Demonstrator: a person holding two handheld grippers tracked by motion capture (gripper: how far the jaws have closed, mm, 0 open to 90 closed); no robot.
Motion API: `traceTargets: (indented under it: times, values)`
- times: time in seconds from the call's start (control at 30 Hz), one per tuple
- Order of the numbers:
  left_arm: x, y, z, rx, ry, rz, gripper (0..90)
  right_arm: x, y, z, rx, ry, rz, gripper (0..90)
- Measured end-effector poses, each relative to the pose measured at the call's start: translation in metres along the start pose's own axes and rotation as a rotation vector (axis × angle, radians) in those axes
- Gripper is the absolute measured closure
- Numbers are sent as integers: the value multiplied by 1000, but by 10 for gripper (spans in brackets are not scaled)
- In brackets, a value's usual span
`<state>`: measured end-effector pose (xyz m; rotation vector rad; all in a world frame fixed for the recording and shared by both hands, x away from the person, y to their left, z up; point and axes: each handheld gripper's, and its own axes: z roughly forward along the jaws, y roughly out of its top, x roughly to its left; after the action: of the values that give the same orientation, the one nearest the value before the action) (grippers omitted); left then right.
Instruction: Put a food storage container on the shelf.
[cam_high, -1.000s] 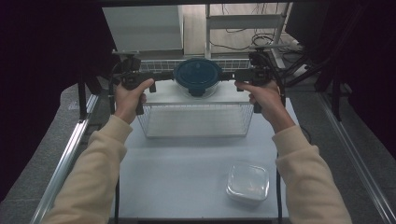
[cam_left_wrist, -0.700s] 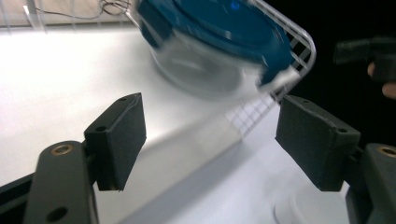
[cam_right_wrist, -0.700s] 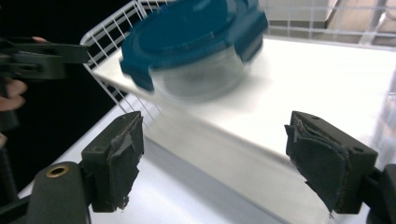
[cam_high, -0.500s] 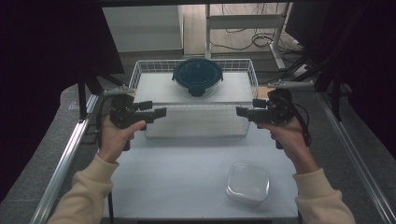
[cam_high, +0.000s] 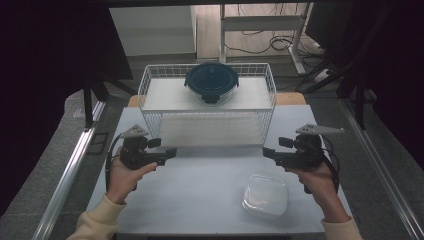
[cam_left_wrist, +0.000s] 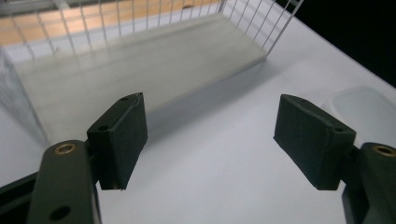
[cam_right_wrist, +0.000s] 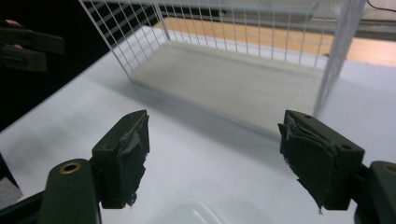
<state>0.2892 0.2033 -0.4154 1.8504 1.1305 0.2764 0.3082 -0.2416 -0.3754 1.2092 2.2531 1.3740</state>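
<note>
Hovering above the worktop (cam_high: 200, 190), the left gripper (cam_high: 169, 152) and right gripper (cam_high: 268, 154) are held with jaws spread, empty. Both are pointed inward, apparently ready for a pickup. The clear container (cam_high: 265, 195) is found just beside the right gripper, in front of the wire basket (cam_high: 207, 127).

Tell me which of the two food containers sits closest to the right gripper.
The clear container on the table by the right gripper; the dark-lidded one sits atop the wire rack.

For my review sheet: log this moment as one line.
left gripper: open, empty | right gripper: open, empty | rack: bowl on top | tub: on table
</note>
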Motion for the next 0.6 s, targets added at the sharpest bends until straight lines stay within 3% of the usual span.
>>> traceTargets:
  times: [0.2, 0.43, 0.6]
  values:
    - [5, -28, -2, 31, -4, -29, 254, 0, -30, -3, 40, -13, 9, 255]
    - [4, -51, -2, 56, 14, -24, 252, -1, -52, -9, 71, -47, 15, 266]
    - [5, -63, 5, 87, -6, -42, 248, -7, -63, -14, 75, -72, 38, 268]
